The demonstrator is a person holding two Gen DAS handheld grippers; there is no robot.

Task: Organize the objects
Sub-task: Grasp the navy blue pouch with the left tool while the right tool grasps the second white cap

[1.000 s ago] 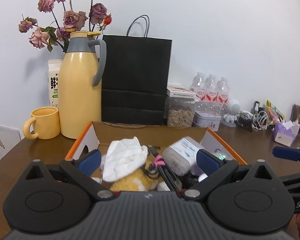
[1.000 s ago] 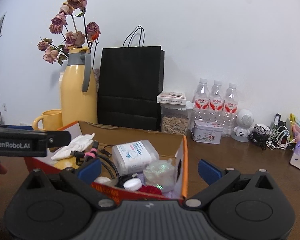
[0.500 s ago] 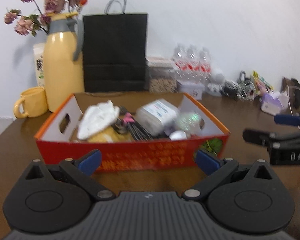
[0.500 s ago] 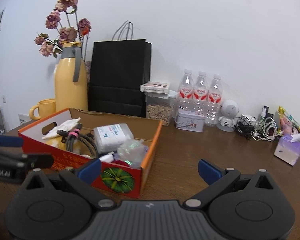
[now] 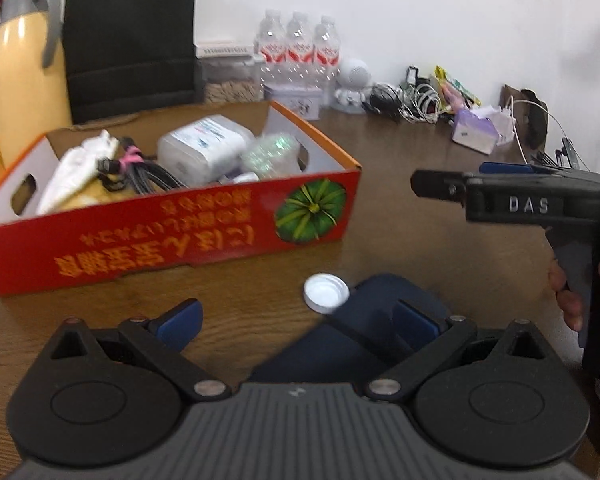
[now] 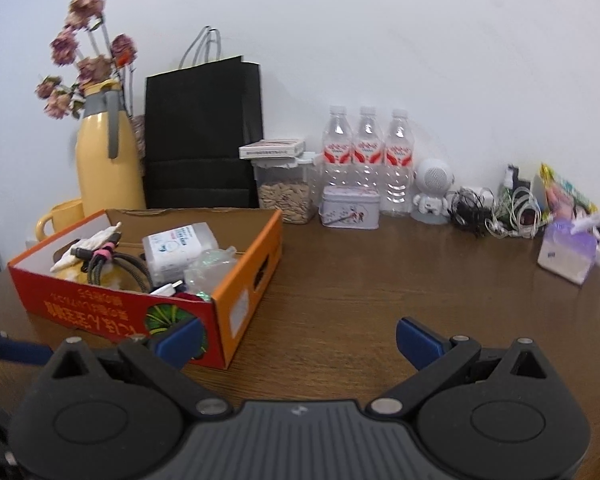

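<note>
Holding both grippers spread and empty, we judge that we are between picks: the left gripper (image 5: 296,318) hangs over the table (image 5: 400,216) with a white cap (image 5: 326,293) just ahead between its fingers, touching a dark blue thing (image 5: 372,320) whose nature we cannot tell. The right gripper (image 6: 298,336) hovers over bare wood, the box (image 6: 236,280) to its front left. The cap looks like the next stray, so the next move probably calls for lowering the left gripper, closing on the cap's rim, then carrying it forward and left over the box's red wall.

Inside the box we see a white cloth (image 5: 74,168), a cable bundle with a pink tie (image 5: 140,172), a clear tub (image 5: 202,148) and a crinkled clear wrapper (image 5: 274,152); something yellow sits underneath, unclear what.
</note>
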